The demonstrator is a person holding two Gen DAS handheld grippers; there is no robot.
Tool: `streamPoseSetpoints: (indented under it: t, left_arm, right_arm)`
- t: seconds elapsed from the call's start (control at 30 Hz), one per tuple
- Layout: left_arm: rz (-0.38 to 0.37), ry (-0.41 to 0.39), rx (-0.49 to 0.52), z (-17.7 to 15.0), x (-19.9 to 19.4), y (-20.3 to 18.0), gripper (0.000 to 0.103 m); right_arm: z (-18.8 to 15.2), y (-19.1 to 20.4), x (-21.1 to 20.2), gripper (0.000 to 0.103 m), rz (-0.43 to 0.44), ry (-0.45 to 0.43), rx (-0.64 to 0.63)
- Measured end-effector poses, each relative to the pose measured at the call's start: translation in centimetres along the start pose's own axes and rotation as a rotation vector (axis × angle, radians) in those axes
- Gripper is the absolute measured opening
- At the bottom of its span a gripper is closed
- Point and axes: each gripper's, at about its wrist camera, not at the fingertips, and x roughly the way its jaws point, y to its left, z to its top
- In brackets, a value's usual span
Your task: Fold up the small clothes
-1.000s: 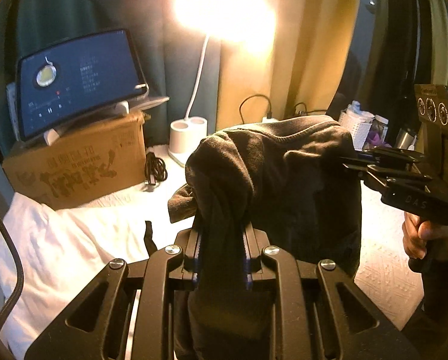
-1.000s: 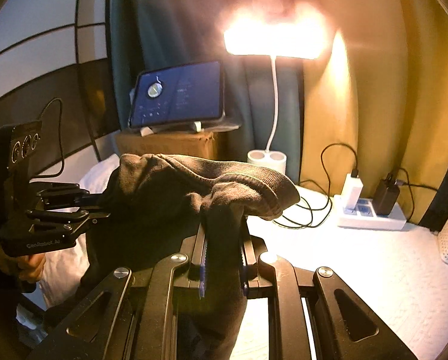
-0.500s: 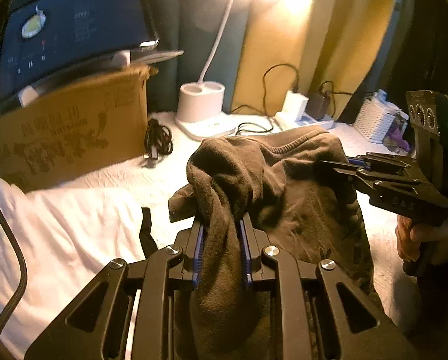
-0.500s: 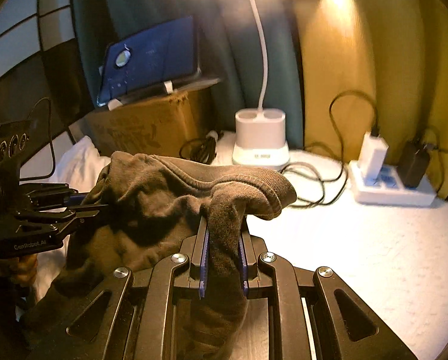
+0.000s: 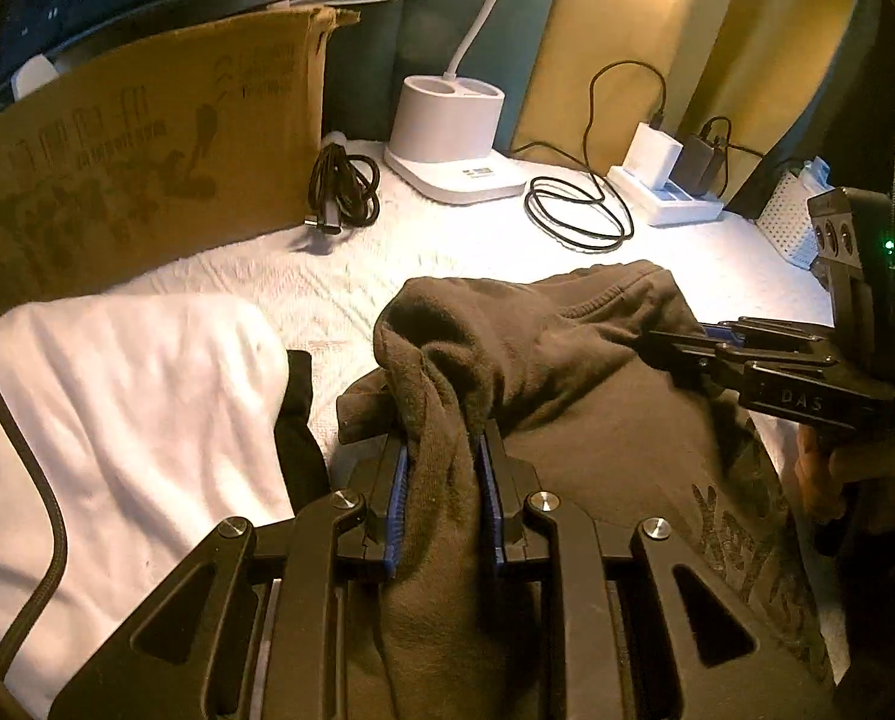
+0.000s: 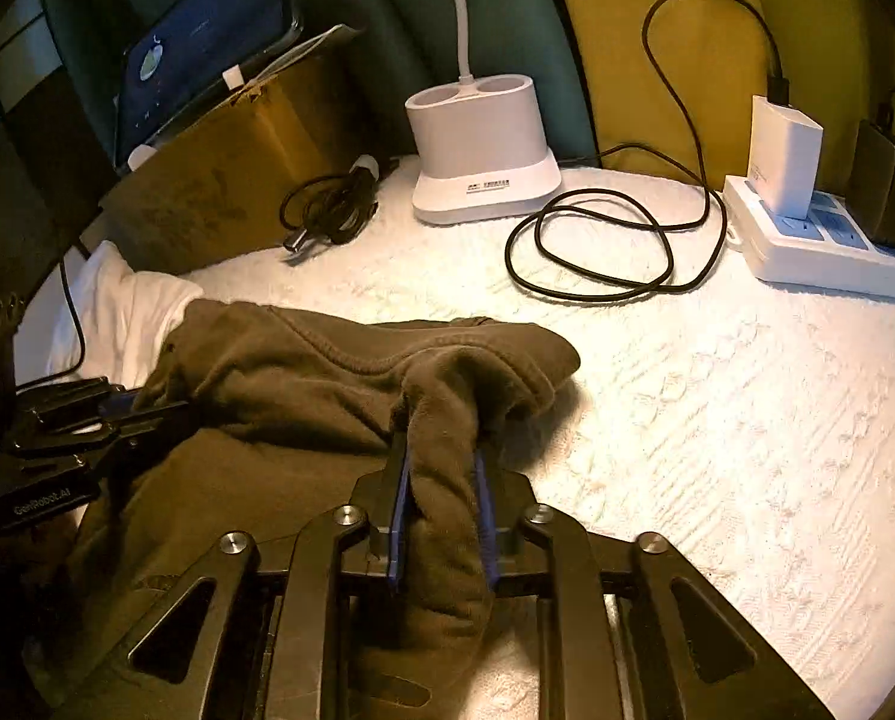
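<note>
The left gripper [image 5: 441, 474] is reaching forward low over the bench [image 6: 717, 420], its jaws closed tight on a bunched fold of the dark brown garment [image 5: 567, 372]. The right gripper [image 6: 441, 498] is doing the same at the other end, jaws pinching a wad of the same cloth. In the left wrist view the right gripper [image 5: 681, 348] is coming in from the right, level with the bench, with the person's right hand [image 5: 831, 474] wrapped round its handle.

The garment is lying between the two grippers on the white textured cover, its ribbed hem stretching left to right, so its long axis is running across the scene from one gripper to the other. A faint print is showing on the near right part, too dim to read. The near portion is passing under the gripper frames, so I cannot tell how far the cloth extends.

To the left a white cloth [image 5: 117, 420] is lying rumpled, and a small dark strip beside it is hard to identify. Farther back are standing a cardboard box [image 5: 147, 150], a white lamp base [image 6: 483, 162], a coiled black cable [image 6: 603, 240] and a power strip [image 6: 807, 246] carrying chargers.
</note>
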Motion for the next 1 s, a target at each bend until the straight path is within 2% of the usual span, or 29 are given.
streamPoseSetpoints:
  t: [0.2,0.23,0.27,0.33,0.5,0.53,0.57,0.63,0.67,0.7,0.8,1.0]
  left_arm:
    - [-0.017,0.010,0.000,0.4,-0.8,0.1,0.022]
    - [-0.021,0.005,0.007,0.6,-1.1,0.0,0.023]
    - [-0.025,0.000,0.011,0.6,-1.3,0.0,0.023]
    - [-0.027,-0.003,0.027,0.8,-1.4,-0.1,0.023]
    - [-0.032,0.003,0.020,0.8,-1.4,0.1,0.023]
    - [-0.032,0.004,0.018,0.8,-1.4,0.2,0.023]
    - [-0.029,0.005,0.014,0.8,-1.3,0.3,0.024]
    - [-0.017,0.007,0.005,0.8,-1.1,0.5,0.024]
    - [-0.010,0.009,0.001,0.8,-1.0,0.6,0.024]
    - [0.000,0.009,-0.001,0.7,-0.9,0.7,0.025]
    - [0.012,0.009,-0.010,0.6,-1.0,0.8,0.025]
    - [0.014,-0.010,-0.005,1.4,-2.4,0.0,0.026]
  right_arm:
    - [0.8,-0.5,0.1,0.036,0.052,0.045,0.063]
    - [1.0,-0.6,0.0,0.044,0.073,0.048,0.079]
    - [1.2,-0.9,0.0,0.060,0.093,0.046,0.105]
    - [1.8,-1.2,-0.1,0.076,0.110,0.023,0.142]
    - [3.7,-1.4,-0.6,0.075,0.239,-0.052,0.165]
    - [4.0,-1.2,-0.4,0.072,0.250,-0.051,0.152]
    - [4.3,-0.9,-0.2,0.065,0.249,-0.047,0.139]
    - [4.7,-0.6,0.1,0.060,0.221,-0.043,0.111]
    - [4.7,-0.6,0.4,0.051,0.191,-0.041,0.094]
    - [4.7,-0.5,0.8,0.048,0.138,-0.037,0.073]
    - [4.2,-0.8,1.6,0.047,-0.023,-0.017,0.024]
    - [3.7,-0.9,1.2,0.047,-0.099,-0.034,0.010]
